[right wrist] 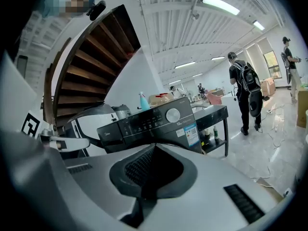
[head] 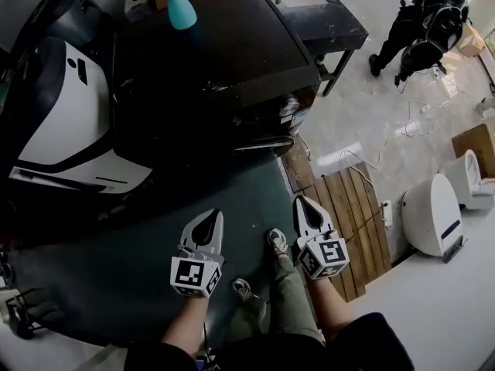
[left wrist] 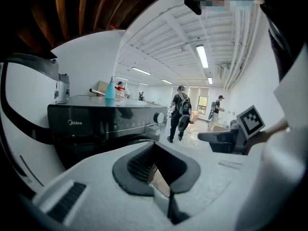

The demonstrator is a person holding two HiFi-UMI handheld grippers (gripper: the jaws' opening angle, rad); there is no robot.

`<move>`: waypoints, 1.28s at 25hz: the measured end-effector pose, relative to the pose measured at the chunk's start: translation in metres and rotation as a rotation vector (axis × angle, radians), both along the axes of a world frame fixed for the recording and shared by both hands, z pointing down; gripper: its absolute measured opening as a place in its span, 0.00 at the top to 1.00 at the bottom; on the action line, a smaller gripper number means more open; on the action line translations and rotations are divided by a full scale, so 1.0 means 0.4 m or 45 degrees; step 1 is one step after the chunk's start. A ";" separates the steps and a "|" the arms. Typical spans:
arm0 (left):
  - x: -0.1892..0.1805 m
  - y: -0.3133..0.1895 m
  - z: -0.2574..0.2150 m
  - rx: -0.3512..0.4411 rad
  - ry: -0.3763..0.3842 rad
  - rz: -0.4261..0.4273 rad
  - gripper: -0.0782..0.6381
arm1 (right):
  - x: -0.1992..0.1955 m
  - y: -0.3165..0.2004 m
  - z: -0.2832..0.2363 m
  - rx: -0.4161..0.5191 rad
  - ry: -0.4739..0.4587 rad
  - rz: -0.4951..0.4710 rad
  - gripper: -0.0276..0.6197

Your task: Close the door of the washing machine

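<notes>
A black front-loading washing machine (head: pixel 216 60) stands ahead of me, with a teal spray bottle (head: pixel 180 8) on its top. Its control panel and round knob (left wrist: pixel 158 118) show in the left gripper view, and the knob (right wrist: pixel 172 114) and a sticker in the right gripper view. The grippers' own bodies hide most of the door; only a curved rim (left wrist: pixel 129 140) peeks out, and I cannot tell how the door stands. My left gripper (head: pixel 209 218) (left wrist: pixel 154 146) and right gripper (head: pixel 304 204) (right wrist: pixel 153 149) are both shut and empty. They are held side by side, short of the machine's front.
A large white and black machine (head: pixel 62 122) stands at the washer's left. A black table (head: pixel 329 25) is behind it, and a person in black with a backpack (head: pixel 425 22) stands further off. Wooden slats (head: pixel 348 215) and a white rounded unit (head: pixel 431 215) lie to the right. A dark mat (head: pixel 139 246) covers the floor.
</notes>
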State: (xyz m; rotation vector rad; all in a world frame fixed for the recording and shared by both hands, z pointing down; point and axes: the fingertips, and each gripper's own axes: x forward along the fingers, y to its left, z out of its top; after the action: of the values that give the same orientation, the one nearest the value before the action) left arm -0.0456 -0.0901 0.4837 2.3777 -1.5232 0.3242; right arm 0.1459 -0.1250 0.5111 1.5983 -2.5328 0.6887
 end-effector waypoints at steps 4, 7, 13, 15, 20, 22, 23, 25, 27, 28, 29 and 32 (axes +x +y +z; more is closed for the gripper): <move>0.032 0.094 -0.069 0.008 -0.026 0.109 0.88 | 0.000 0.100 -0.072 0.011 0.033 -0.025 0.95; 0.045 0.158 -0.124 0.041 -0.037 0.169 0.88 | 0.002 0.171 -0.125 0.026 0.052 -0.024 0.95; 0.027 0.273 -0.218 0.109 -0.056 0.216 0.88 | -0.010 0.306 -0.236 0.088 0.071 -0.005 0.95; 0.011 0.303 -0.249 0.141 -0.066 0.221 0.88 | -0.021 0.348 -0.273 0.108 0.074 0.003 0.95; -0.035 0.380 -0.317 0.207 -0.072 0.199 0.88 | -0.046 0.451 -0.340 0.144 0.095 0.003 0.95; -0.054 0.410 -0.335 0.225 -0.066 0.192 0.88 | -0.063 0.485 -0.366 0.162 0.099 0.006 0.95; -0.061 0.423 -0.344 0.235 -0.064 0.192 0.88 | -0.071 0.499 -0.377 0.172 0.097 0.002 0.95; -0.067 0.448 -0.359 0.255 -0.060 0.201 0.88 | -0.083 0.523 -0.398 0.189 0.102 0.002 0.95; -0.069 0.481 -0.369 0.258 -0.058 0.215 0.88 | -0.091 0.553 -0.412 0.195 0.109 0.002 0.95; -0.070 0.498 -0.372 0.256 -0.054 0.219 0.88 | -0.095 0.569 -0.416 0.193 0.110 0.000 0.95; -0.072 0.514 -0.374 0.252 -0.050 0.221 0.88 | -0.099 0.584 -0.416 0.192 0.109 -0.004 0.95; -0.082 0.554 -0.374 0.240 -0.042 0.222 0.88 | -0.111 0.622 -0.420 0.203 0.112 -0.015 0.95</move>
State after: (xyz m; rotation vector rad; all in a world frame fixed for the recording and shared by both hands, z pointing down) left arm -0.0784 0.1315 0.3339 2.6728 -1.4199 0.2700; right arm 0.1015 0.1240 0.3429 1.6196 -2.5880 0.4142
